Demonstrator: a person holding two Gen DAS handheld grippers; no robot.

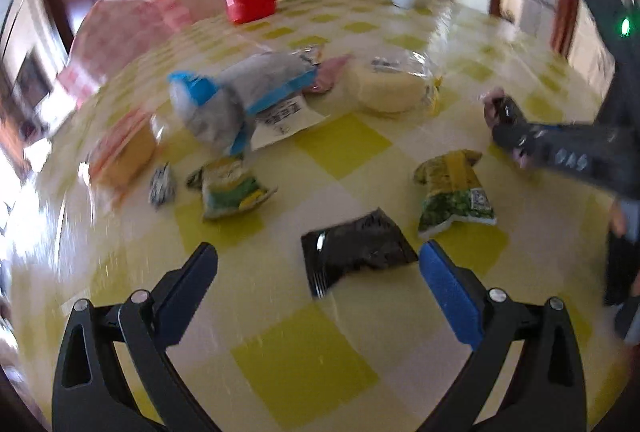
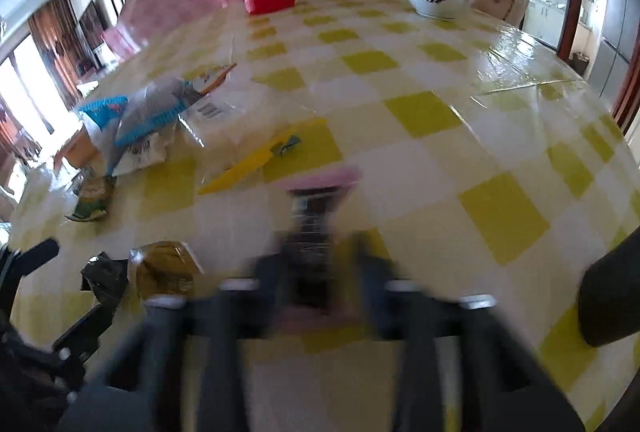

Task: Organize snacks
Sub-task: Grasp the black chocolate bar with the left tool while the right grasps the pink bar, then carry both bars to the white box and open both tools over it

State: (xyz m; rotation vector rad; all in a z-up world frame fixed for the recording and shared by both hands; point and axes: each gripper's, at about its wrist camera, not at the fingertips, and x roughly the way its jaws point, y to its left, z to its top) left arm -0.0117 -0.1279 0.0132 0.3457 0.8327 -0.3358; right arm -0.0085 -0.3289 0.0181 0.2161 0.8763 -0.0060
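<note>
Your left gripper hangs spread wide over the checked table, grasping nothing. The black packet lies flat between its fingers, nearer the blue pad. Centre it before you close, and come down level so the foil does not skid. Farther right, your right gripper is blurred but appears clenched on a pink-edged packet. Carry that clear of the green packets.
</note>
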